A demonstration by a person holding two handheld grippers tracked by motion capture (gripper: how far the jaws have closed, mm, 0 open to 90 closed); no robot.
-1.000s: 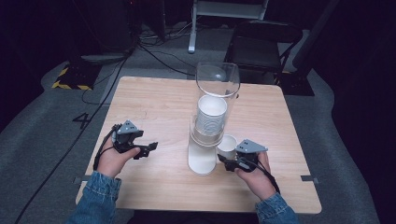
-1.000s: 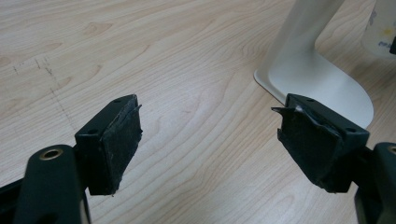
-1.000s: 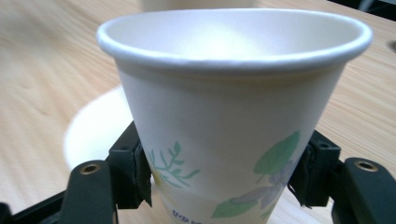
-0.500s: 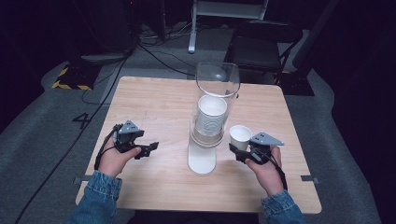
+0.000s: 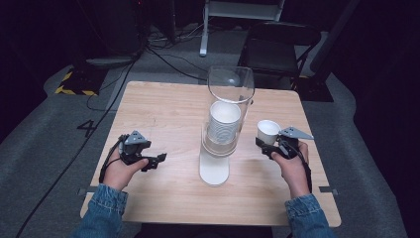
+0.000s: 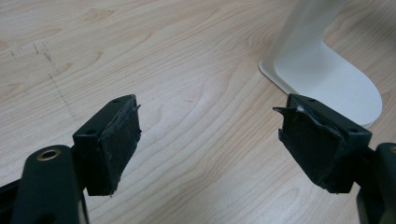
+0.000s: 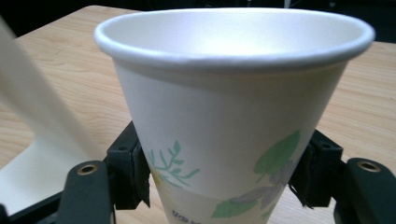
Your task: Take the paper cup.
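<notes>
A clear cup dispenser (image 5: 225, 119) on a white base (image 5: 214, 171) stands mid-table, holding a stack of white paper cups (image 5: 223, 124). My right gripper (image 5: 267, 142) is shut on one white paper cup (image 5: 268, 130) with a leaf print (image 7: 233, 116), held upright to the right of the dispenser, above the table. Its jaws press the cup's lower sides. My left gripper (image 5: 159, 159) rests low at the table's left, jaws wide open with nothing between them (image 6: 205, 135); the white base (image 6: 322, 70) lies just beyond its right jaw.
The wooden table (image 5: 163, 114) has bare room left and right of the dispenser. A black chair (image 5: 277, 49) and cables (image 5: 163, 49) stand on the floor behind the table's far edge.
My right gripper has carried the paper cup from the foot of the dispenser out to the right and upward. The left gripper has stayed put.
</notes>
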